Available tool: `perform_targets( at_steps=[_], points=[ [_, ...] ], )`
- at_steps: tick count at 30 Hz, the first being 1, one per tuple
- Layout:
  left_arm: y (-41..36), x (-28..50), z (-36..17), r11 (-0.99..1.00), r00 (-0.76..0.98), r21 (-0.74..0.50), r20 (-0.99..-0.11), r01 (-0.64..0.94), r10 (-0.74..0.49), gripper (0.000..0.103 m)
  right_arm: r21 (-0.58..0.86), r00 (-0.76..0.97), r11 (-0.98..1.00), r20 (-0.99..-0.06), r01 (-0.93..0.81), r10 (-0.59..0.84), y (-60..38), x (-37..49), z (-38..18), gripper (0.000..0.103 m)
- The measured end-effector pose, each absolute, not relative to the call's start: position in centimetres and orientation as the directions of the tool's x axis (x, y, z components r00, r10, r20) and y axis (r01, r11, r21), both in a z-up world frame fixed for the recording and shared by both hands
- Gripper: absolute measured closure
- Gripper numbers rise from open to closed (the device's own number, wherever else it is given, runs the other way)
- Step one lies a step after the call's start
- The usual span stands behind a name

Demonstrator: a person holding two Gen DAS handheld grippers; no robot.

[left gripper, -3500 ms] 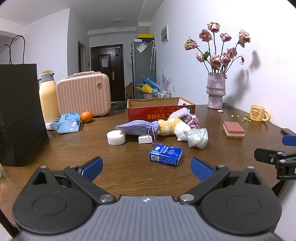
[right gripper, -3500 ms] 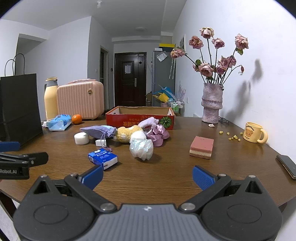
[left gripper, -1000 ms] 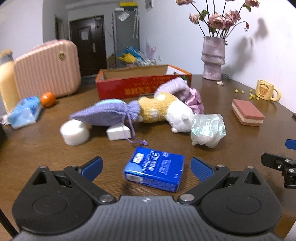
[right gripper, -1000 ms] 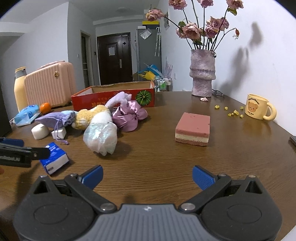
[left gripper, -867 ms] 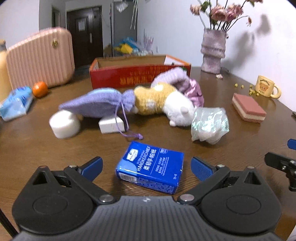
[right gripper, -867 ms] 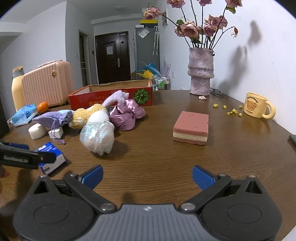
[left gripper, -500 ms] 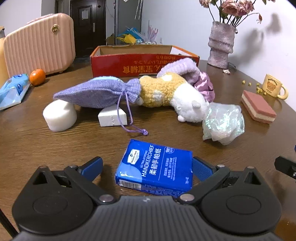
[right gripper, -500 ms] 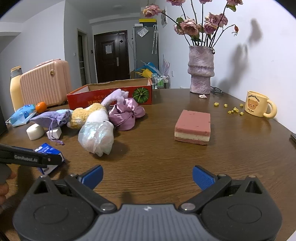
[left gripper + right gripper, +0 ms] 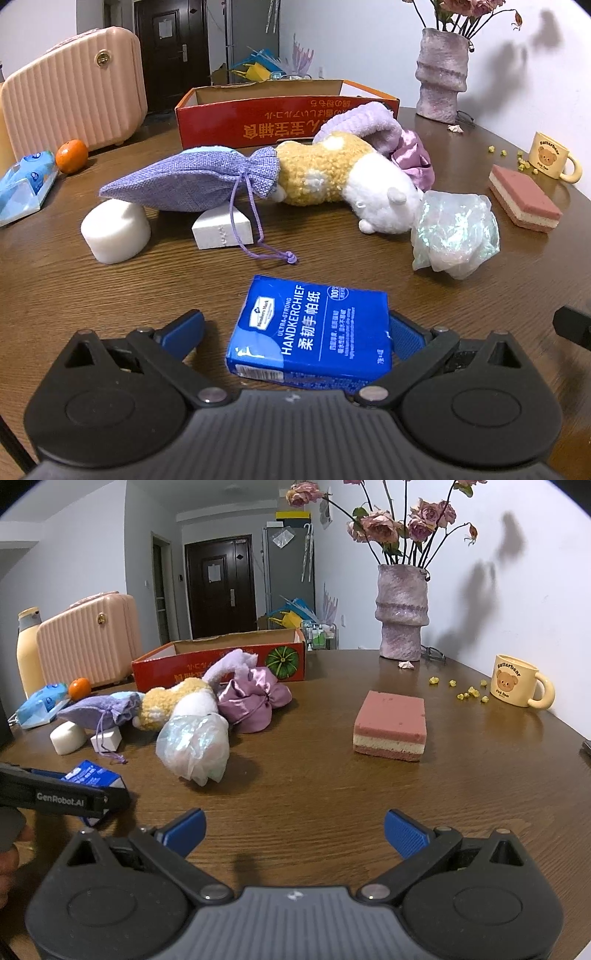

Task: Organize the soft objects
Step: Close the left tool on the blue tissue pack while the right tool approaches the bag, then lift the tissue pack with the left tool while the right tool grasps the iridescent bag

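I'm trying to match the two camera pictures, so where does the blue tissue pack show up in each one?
Left wrist view: the blue tissue pack lies bottom centre, between the open fingers of the left hand-held gripper.
Right wrist view: far left, partly hidden behind that gripper.
Shared landmark: the red cardboard box behind the soft things.

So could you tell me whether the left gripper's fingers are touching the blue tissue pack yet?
Cannot tell. In the left wrist view the left gripper straddles the blue tissue pack; the pack hides one finger's pad, and wood shows beside the other.
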State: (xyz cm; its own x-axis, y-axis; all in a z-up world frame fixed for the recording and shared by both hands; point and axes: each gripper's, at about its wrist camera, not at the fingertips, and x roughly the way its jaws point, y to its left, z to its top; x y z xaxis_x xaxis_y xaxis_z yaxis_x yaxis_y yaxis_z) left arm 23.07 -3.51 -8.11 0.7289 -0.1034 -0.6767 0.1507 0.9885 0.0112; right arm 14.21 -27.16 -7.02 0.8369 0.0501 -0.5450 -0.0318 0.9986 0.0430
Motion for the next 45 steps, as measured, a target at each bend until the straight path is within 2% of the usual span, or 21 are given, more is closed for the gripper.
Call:
perform_targets(
  at_steps=[4,5,24,45],
  points=[
    [-3.5,22.7,-7.8,0.985,0.744,0.006,-0.657,0.171,-0.125,0.027,0.034,0.83,0.999,-0.556,-0.023,0.038,-27.0,14.6,-7.2,0.0],
    [-3.4,22.7,-7.7,0.985,0.747,0.006,-0.652,0.174,-0.128,0.028,0.031,0.83,0.999,-0.557,-0.021,0.035,-27.0,14.7,-7.3,0.0],
    [-0.8,21.3,-5.4,0.992,0.826,-0.059,-0.549,0.114,-0.128,0.029,0.001,0.827,0.998,-0.56,-0.068,0.057,-24.6,16.5,-6.7,0.0],
    [5.8,20.7,-4.1,0.991,0.876,-0.124,-0.481,-0.044,-0.021,0.028,-0.007,0.812,0.983,-0.564,-0.185,0.149,-19.6,21.3,-6.3,0.0]
  ],
)
